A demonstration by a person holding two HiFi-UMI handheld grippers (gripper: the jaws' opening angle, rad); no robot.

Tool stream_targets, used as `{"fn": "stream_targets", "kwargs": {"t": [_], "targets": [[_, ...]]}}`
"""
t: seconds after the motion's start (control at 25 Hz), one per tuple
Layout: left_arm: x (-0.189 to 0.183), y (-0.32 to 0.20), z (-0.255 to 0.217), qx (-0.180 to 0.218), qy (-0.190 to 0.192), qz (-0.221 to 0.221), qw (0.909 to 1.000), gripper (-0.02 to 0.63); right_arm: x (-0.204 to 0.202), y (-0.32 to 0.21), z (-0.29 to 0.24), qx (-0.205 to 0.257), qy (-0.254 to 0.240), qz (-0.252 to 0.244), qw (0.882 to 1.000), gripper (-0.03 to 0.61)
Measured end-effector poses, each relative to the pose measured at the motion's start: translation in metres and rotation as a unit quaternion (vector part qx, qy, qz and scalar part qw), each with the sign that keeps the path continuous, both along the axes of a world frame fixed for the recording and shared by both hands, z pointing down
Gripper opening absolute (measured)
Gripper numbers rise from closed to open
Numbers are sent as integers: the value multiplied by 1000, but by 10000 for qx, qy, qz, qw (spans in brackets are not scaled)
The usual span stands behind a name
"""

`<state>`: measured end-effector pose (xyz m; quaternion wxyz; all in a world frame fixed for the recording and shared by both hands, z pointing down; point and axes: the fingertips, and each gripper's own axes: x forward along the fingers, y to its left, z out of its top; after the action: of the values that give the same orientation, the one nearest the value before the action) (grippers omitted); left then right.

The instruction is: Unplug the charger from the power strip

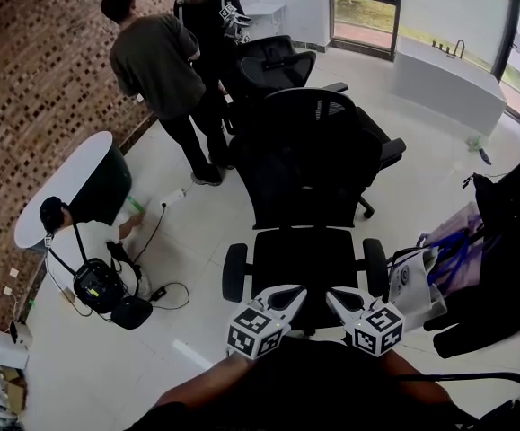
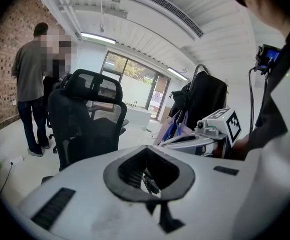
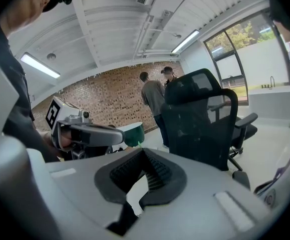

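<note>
Both grippers are held close to my body at the bottom of the head view, side by side. My left gripper (image 1: 297, 292) and right gripper (image 1: 333, 296) point at a black office chair (image 1: 306, 178), both shut and holding nothing. The left gripper view shows its jaws (image 2: 150, 178) together, with the right gripper (image 2: 185, 140) beside it. In the right gripper view the jaws (image 3: 140, 186) also meet. Far off on the floor at the left lies a white oblong thing (image 1: 174, 197), perhaps the power strip, with a black cable (image 1: 152, 241) running to a small black block (image 1: 158, 292).
A person (image 1: 84, 241) crouches by a round white table (image 1: 62, 182) with a black bag (image 1: 100, 285). Two people (image 1: 156, 61) stand at the back near a second chair (image 1: 273, 65). Dark clothes and bags (image 1: 502, 259) hang at the right.
</note>
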<state>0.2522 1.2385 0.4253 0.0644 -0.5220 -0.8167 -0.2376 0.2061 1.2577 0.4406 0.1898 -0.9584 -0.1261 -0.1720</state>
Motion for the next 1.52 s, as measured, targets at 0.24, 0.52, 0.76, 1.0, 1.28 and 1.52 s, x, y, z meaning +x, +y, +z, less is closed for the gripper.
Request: {"fn": "stream_targets", "kwargs": {"t": [0.24, 0.52, 0.76, 1.0, 1.28, 1.52], "targets": [[8, -2, -4, -19, -74, -279, 9996, 6, -6, -4, 0, 29, -21, -29, 10000, 3], [21, -18, 7, -109, 12, -1057, 9943, 6, -6, -21, 19, 190, 70, -584, 9981, 3], [48, -62, 12, 32, 153, -1784, 9838, 6, 19, -48, 15, 271, 267, -1195, 9921, 3], [73, -137, -3, -115, 328, -2670, 9631, 6, 64, -122, 9, 257, 326, -2348, 9712, 3], [81, -287, 10, 166, 110, -3839, 9232, 6, 91, -253, 2, 203, 183, -3594, 9328, 3], [68, -391, 10, 130, 9, -4739, 8805, 6, 86, -358, 4, 130, 56, -4635, 8860, 3]]}}
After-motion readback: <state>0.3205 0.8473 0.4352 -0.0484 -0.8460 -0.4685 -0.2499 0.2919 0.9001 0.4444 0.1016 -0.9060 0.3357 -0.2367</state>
